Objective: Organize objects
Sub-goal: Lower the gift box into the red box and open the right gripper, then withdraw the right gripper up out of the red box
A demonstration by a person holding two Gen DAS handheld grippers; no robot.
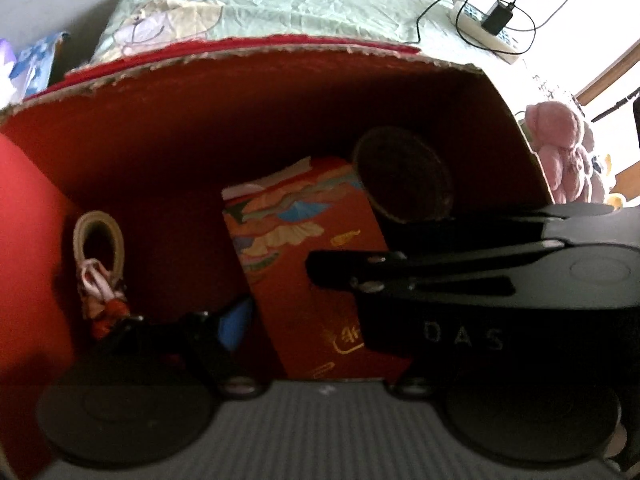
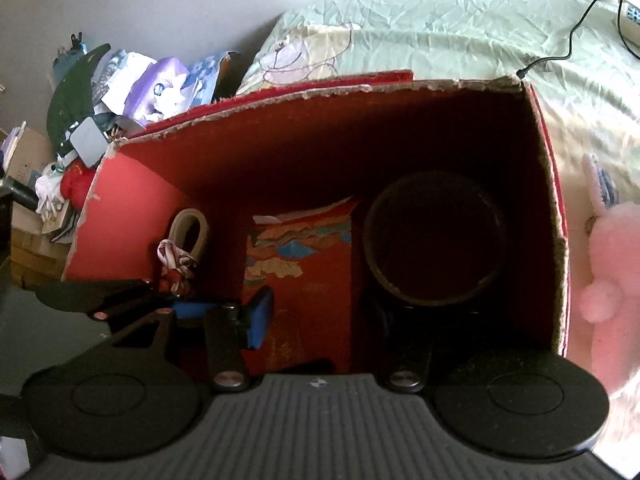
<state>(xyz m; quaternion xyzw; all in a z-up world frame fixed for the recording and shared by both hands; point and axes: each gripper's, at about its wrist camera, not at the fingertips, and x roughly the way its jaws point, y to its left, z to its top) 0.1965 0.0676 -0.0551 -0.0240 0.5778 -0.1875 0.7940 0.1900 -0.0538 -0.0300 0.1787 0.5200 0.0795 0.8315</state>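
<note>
Bed w/ green sheet behind red box. Box holds envelope, round tin, knot charm below both tongs, apart, empty. Pink plush right of them, still outside; probably next.

The big red box is plainly cardboard: the top edge is torn and fuzzy with raw brown fibre showing, and the inside walls are a flat matt red. The flat red packet inside looks like printed paper or card, a slight sheen, gold lettering on it. The round dark container looks matt and a bit rough along the rim; can't tell what it's made of. The beige loop looks like woven webbing, with twisted red-and-white cord tied on it. The bed sheet is thin pale green cloth, very crinkled. The pink plush is fluffy. Both tools are matt black plastic with ribbed grey bases and blue pads on the fingers.
</note>
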